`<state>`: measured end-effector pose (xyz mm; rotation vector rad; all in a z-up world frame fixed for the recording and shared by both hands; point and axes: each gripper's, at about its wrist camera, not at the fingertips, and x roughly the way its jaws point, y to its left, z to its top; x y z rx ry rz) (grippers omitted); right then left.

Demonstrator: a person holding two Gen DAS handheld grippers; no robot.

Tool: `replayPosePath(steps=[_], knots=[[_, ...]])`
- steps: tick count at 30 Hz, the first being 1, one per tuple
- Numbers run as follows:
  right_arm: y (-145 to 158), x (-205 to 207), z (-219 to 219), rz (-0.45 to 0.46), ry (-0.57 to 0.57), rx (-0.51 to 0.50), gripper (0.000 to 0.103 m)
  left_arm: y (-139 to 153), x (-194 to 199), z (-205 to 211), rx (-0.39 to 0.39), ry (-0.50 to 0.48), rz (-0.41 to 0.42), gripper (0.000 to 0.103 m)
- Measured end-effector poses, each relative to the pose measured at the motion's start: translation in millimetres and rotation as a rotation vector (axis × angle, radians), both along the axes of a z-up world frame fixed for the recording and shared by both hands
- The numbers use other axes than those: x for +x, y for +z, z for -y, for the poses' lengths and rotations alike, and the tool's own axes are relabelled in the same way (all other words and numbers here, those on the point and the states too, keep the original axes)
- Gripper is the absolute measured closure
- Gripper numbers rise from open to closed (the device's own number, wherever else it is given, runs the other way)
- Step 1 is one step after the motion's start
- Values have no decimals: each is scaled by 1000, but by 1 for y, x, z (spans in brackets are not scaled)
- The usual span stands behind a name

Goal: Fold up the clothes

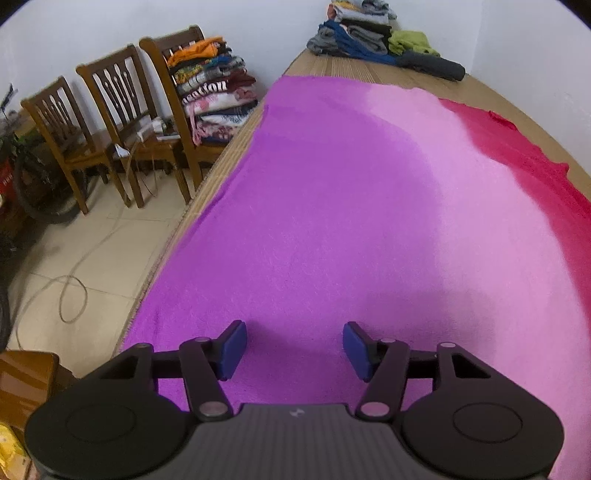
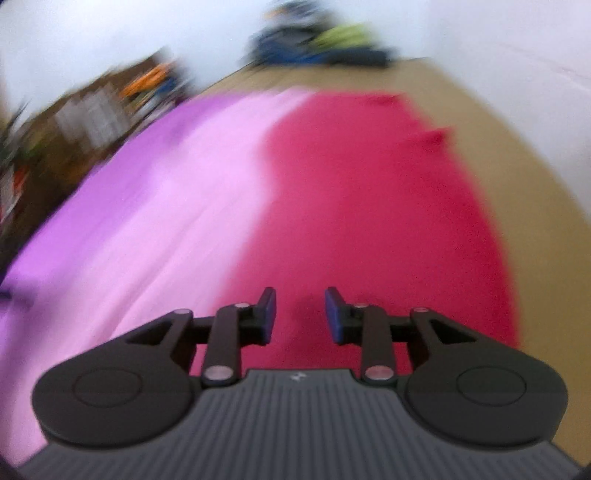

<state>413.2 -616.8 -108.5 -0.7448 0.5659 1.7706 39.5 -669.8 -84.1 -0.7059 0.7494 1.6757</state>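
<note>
A large fleece cloth lies spread flat on the bed, banded purple, pale pink and crimson. My left gripper is open and empty, just above the purple band near its front edge. In the right wrist view, which is motion-blurred, my right gripper is open and empty over the crimson band, with the pink band to its left.
A pile of unfolded clothes sits at the far end of the bed's woven mat. Three wooden chairs stand left of the bed; the nearest one carries a stack of folded clothes. A cable lies on the tiled floor.
</note>
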Motion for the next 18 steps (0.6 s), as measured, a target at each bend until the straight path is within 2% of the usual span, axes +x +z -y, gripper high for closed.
replayPosePath(steps=[2, 4, 6, 8, 9, 12, 14, 15, 17, 18], knots=[[-5, 4, 23, 85, -53, 70, 70, -1, 1, 0, -1, 0, -22, 41], [-9, 39, 31, 115, -255, 63, 67, -1, -2, 2, -1, 8, -47, 40], [-11, 74, 37, 180, -392, 80, 62, 2, -11, 6, -14, 34, -39, 40], [-6, 89, 38, 270, -473, 52, 62, 5, -20, 10, -27, 59, -26, 44], [1, 89, 43, 245, -485, 59, 62, 8, -19, 14, -19, 54, 2, 44], [21, 57, 62, 56, -379, 96, 61, 17, -9, 25, 8, 14, 94, 43], [20, 18, 77, -95, -245, 62, 63, 15, 6, 34, 7, -33, 117, 43], [15, -4, 83, -164, -165, 36, 63, 12, 14, 37, -6, -44, 99, 43], [1, -37, 92, -200, -57, -2, 64, 4, 27, 44, -41, -53, 43, 43], [-7, -49, 97, -169, -40, -10, 67, 2, 28, 48, -37, -53, 26, 41]])
